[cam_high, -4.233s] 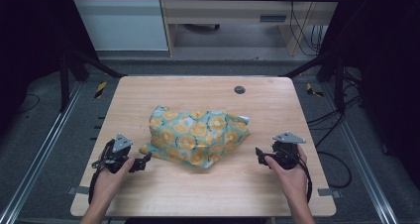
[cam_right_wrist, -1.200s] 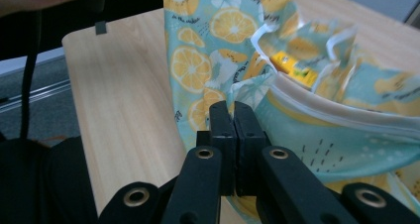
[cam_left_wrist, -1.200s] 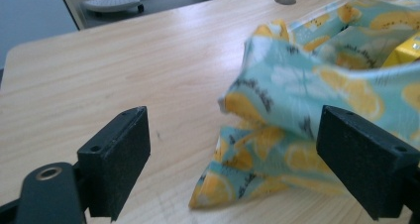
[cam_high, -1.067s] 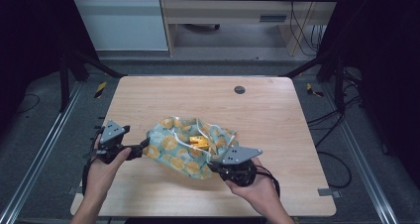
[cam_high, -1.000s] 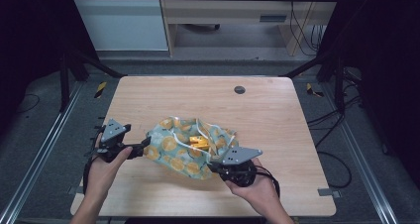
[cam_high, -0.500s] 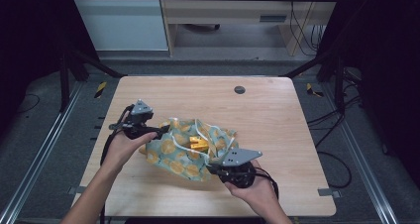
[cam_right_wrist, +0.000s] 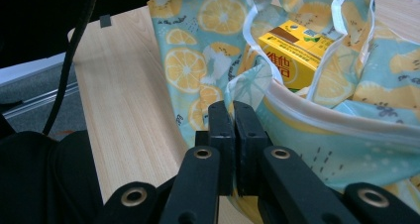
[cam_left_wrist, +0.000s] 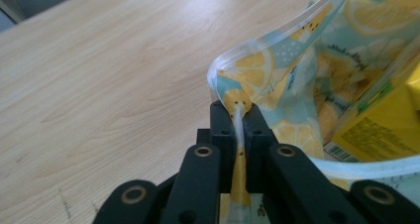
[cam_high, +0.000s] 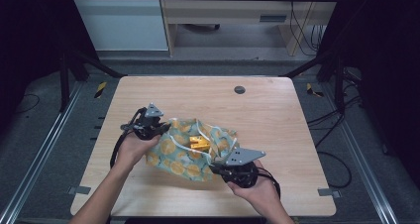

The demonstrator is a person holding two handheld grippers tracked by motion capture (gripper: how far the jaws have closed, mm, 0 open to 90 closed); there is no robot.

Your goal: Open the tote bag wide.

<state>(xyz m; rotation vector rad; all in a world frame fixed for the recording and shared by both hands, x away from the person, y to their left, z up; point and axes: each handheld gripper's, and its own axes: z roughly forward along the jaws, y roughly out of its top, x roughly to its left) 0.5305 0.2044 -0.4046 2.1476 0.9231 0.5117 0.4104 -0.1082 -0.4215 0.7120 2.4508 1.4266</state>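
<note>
With the lemon-print zip bag [cam_high: 190, 152] at the table's [cam_high: 277, 115] centre, the left gripper [cam_left_wrist: 237, 116] and right gripper [cam_right_wrist: 233, 116] each clamped on its rim should pull apart evenly so the yellow drink carton [cam_right_wrist: 289, 53] stays reachable.

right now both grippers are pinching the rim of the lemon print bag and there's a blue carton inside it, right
Not quite: the carton inside is yellow, not blue, as the right gripper view shows. The rest holds: the left gripper and the right gripper are each shut on the rim of the lemon print bag.
</note>
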